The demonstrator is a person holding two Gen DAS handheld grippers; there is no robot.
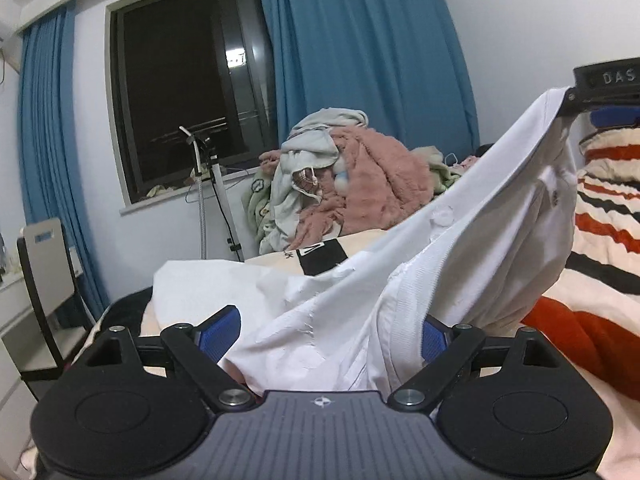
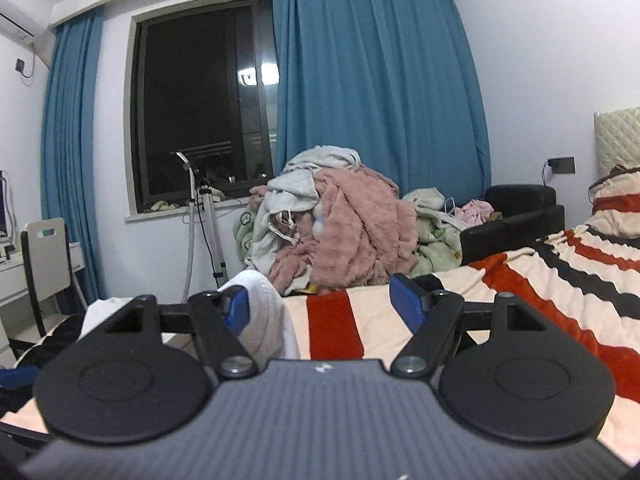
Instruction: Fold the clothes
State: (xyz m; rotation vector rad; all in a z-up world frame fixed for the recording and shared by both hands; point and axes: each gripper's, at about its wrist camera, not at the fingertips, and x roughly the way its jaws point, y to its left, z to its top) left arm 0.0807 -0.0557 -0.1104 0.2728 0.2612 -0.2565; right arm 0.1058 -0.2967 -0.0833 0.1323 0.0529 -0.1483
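Note:
A white collared shirt point(image 1: 460, 240) stretches over the striped bed. My left gripper point(image 1: 328, 332) stands wide open with the shirt's bunched fabric lying between its blue pads point(image 1: 218, 330). The shirt rises to the upper right, where its corner hangs from my right gripper point(image 1: 576, 98), seen from the side. In the right wrist view my right gripper point(image 2: 320, 306) is open, and a fold of the white shirt point(image 2: 266, 320) drapes over its left pad point(image 2: 236, 308). The rest of the shirt is hidden there.
The bed has a blanket point(image 2: 540, 280) striped in red, black and cream. A pile of pink and pale clothes point(image 2: 340, 224) sits at the far end below blue curtains point(image 2: 372, 100). A chair point(image 2: 48, 264), a desk and a stand point(image 2: 206, 216) are at the left by the window.

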